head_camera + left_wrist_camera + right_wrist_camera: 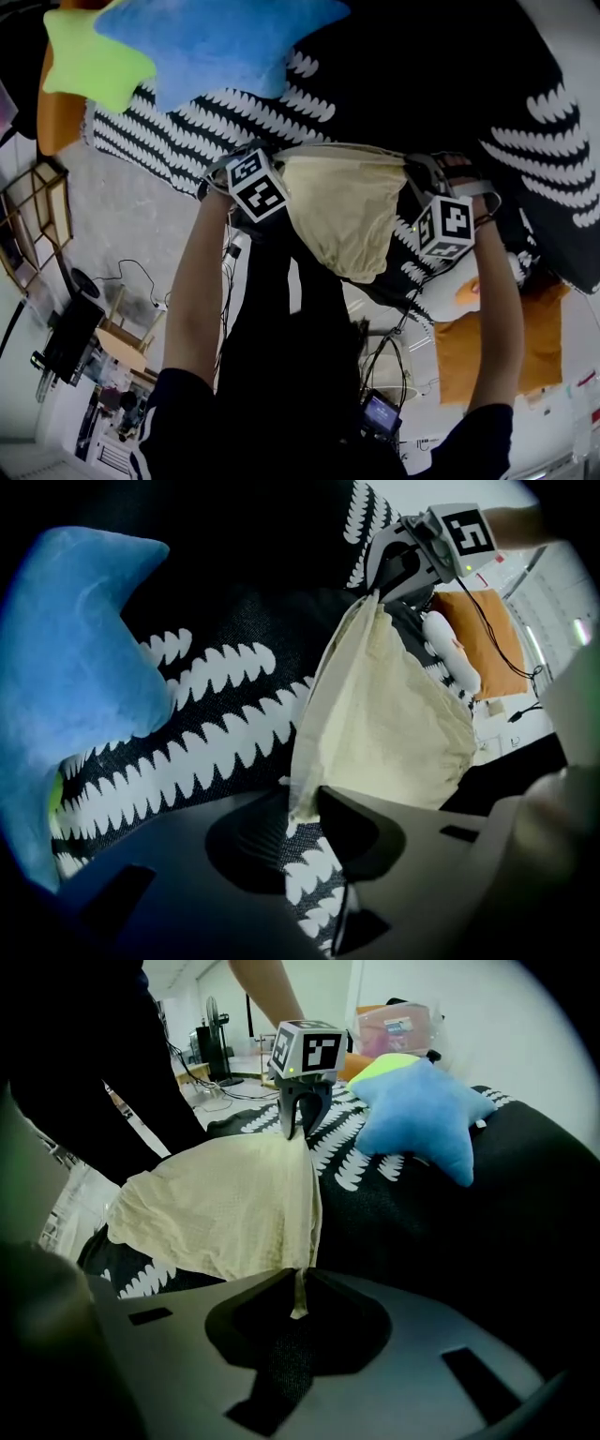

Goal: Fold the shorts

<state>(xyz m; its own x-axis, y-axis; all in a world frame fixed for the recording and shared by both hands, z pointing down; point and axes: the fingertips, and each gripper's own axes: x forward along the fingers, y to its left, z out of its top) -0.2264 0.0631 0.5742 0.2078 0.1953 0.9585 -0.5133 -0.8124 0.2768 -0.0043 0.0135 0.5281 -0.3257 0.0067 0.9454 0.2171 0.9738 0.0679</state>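
Cream shorts (342, 211) hang above the patterned cover (234, 117), left gripper (300, 803) and right gripper (298, 1288) each pinching a top corner. The right's sliver of cloth, seemingly thin, could slip and drop them crumpled.

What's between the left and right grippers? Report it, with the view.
The pale yellow fabric shorts, stretched between the left gripper and right gripper, each shut on a corner. The head view shows this.

No legible writing; cubes on the left gripper (302, 801) and right gripper (298, 1283) carry only square markers.
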